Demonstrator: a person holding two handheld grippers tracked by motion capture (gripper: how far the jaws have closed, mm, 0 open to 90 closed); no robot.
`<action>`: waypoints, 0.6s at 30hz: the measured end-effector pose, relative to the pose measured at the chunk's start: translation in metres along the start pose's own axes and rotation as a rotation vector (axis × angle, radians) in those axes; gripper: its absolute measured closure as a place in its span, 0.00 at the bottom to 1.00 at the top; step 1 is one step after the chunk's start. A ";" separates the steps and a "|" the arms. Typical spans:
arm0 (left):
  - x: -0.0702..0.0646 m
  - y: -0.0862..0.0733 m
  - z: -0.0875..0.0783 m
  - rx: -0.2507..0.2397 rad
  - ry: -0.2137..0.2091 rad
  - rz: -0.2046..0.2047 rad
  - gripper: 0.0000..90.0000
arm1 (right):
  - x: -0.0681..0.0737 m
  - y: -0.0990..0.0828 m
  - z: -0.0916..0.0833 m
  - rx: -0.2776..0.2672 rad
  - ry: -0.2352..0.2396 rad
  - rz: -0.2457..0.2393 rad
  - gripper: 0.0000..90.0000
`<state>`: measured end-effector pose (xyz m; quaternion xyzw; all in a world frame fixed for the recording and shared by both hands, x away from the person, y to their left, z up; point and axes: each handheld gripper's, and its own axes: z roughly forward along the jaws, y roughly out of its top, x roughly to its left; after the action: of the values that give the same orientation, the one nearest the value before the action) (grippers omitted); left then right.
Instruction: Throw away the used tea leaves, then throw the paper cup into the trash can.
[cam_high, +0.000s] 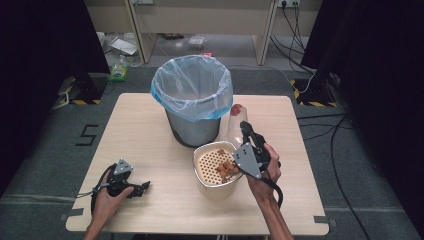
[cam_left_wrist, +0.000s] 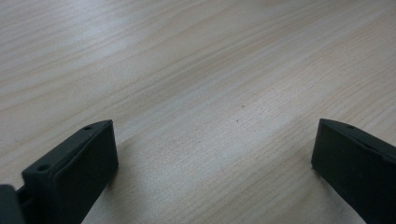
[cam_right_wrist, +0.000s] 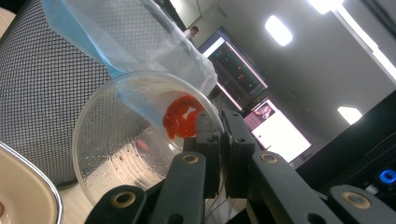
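I had the clear plastic cup pinched by its rim in my right gripper, the jaws clenched on the thin wall, one inside and one outside. The cup lay tilted almost on its side, mouth toward my hand, with the red bits gathered deep inside near its base. From above, it stood off the worktop between the mesh bin with its blue liner and the beige strainer bowl, which already carried a heap of brownish pieces (food, as far as I could judge).

To do this well, I judged I should keep the pinch firm but not crushing, since a thin wall buckles and slips easily. I should tip the cup further only once its mouth was properly above whichever container the red bits were meant for, and turn the wrist slowly so they slid out rather than scattered. The bin's rim stood close beside the cup, so I needed to mind that edge.

My left gripper rested low on the worktop at the near left, jaws spread wide with nothing but bare wood between them, well apart from the cup.
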<state>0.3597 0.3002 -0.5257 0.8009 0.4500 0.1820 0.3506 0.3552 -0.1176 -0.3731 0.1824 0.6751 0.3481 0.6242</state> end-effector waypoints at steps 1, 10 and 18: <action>0.000 0.000 0.000 0.000 0.000 0.000 0.00 | -0.004 -0.003 0.001 0.015 0.010 0.033 0.97; 0.000 0.000 0.000 0.000 0.000 0.000 0.00 | -0.021 -0.011 0.000 0.052 0.021 0.111 0.96; 0.000 0.000 0.000 0.000 0.000 0.000 0.00 | -0.036 -0.014 0.014 0.072 0.034 0.175 0.96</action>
<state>0.3596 0.3002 -0.5257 0.8009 0.4500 0.1821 0.3504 0.3766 -0.1482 -0.3566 0.2573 0.6790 0.3801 0.5729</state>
